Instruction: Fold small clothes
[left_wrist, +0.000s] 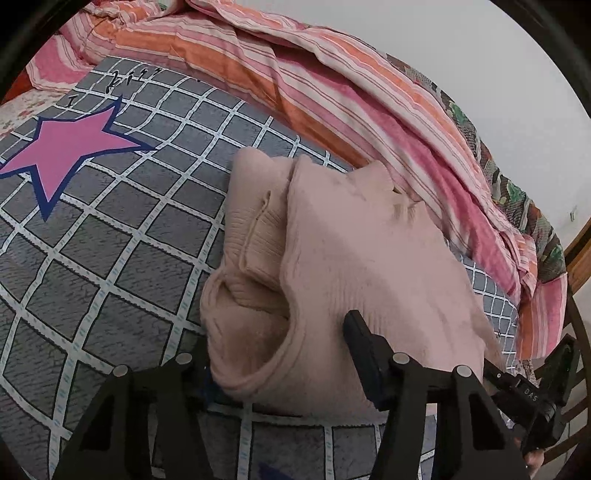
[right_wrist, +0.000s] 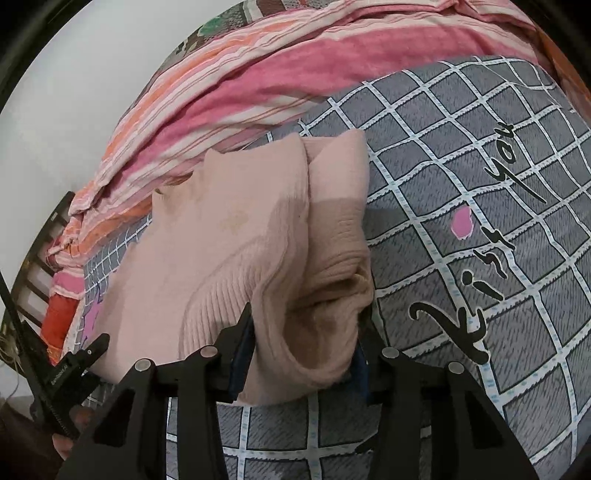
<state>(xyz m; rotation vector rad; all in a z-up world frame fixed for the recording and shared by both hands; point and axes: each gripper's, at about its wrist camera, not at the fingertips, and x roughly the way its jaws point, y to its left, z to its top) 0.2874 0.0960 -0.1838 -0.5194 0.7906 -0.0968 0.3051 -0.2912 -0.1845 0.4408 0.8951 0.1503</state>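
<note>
**Both grippers on the sweater's near edge**

The left gripper (left_wrist: 280, 354) straddles the pink sweater's (left_wrist: 354, 251) near hem at lower centre; whether it pinches is unclear. The right gripper (right_wrist: 306, 343) clamps the same bunched edge. The sweater lies mid-frame on the checked sheet (left_wrist: 122, 258), below the striped quilt (left_wrist: 332, 74). A fold seems underway; next, carry this edge evenly toward the far side.
</note>
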